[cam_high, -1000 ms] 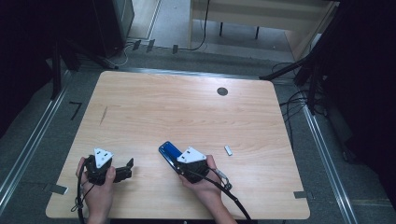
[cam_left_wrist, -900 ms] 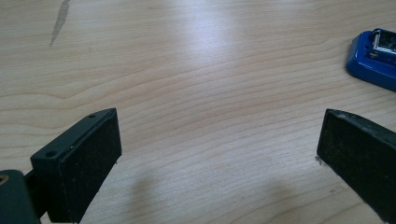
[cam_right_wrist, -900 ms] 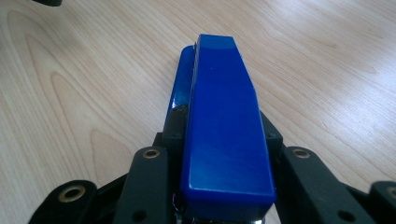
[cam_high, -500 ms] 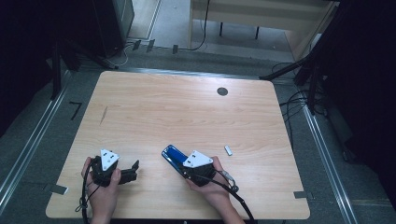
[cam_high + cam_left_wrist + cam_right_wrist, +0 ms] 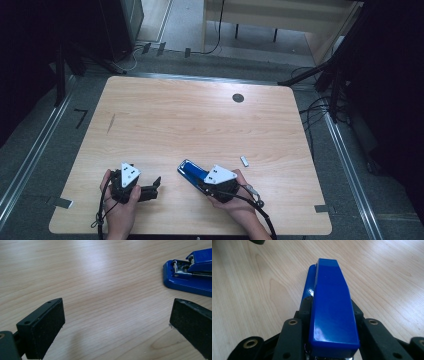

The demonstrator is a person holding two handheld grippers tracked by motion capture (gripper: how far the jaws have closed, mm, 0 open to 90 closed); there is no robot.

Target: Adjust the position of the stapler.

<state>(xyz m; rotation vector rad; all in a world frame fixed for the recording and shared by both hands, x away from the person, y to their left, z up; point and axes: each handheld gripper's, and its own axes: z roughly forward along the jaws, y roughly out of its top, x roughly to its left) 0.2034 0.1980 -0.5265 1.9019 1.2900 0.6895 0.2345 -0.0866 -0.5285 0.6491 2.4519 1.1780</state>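
Note:
A blue stapler (image 5: 190,170) lies on the wooden table (image 5: 200,125) near the front, with my right gripper (image 5: 201,181) shut on its rear half. In the right gripper view the stapler (image 5: 329,290) points away from me, its sides pinched between the black fingers (image 5: 304,307). Left of it, my left gripper (image 5: 155,187) lies low over the table and points right toward the stapler. In the left gripper view its jaws stand wide apart with bare wood between them (image 5: 117,325), and the stapler's front end (image 5: 190,272) is at the upper right, clear of the pads.
A small pale piece (image 5: 244,161) lies right of the stapler. A dark round grommet (image 5: 238,98) sits near the table's far edge. Cables and dark furniture legs surround the table on the floor.
Both hands have slid a little to the right along the front of the table. The stapler has gone with the right gripper, and the left gripper stays open.

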